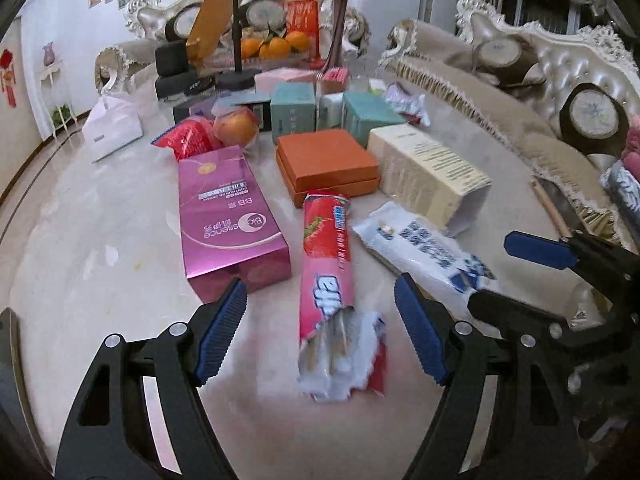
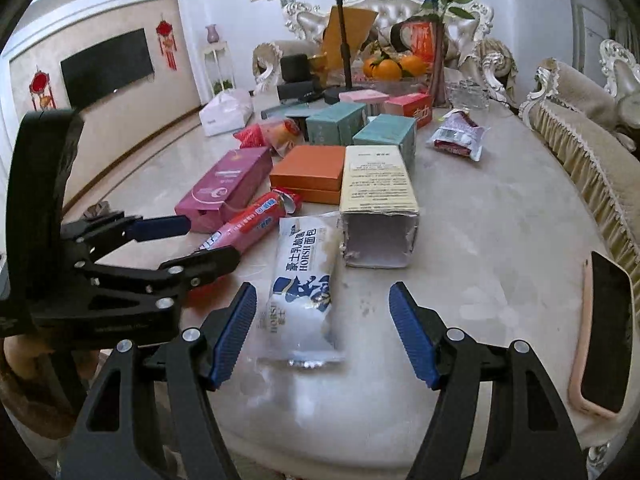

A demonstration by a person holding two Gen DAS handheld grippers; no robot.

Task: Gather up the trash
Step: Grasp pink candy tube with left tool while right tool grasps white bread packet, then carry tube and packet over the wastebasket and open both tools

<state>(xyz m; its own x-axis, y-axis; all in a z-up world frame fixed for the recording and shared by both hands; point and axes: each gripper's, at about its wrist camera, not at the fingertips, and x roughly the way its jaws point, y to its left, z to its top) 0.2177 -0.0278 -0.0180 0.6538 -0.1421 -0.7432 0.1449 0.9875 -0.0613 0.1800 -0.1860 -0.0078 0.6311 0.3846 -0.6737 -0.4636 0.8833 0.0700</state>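
Torn pink biscuit wrapper (image 1: 328,280) lies on the surface (image 1: 100,240) between the spread left tool (image 1: 320,328); white bread wrapper (image 2: 302,288) lies between the spread right tool (image 2: 322,332).

Cool, even daylight fills both views, with a bluish cast. The glossy table (image 1: 100,240) carries soft glare and pale reflections near its close edge, and shadows are faint. Fisheye distortion bends the room, dark vignetting fills the corners, and distant furniture looks slightly soft.
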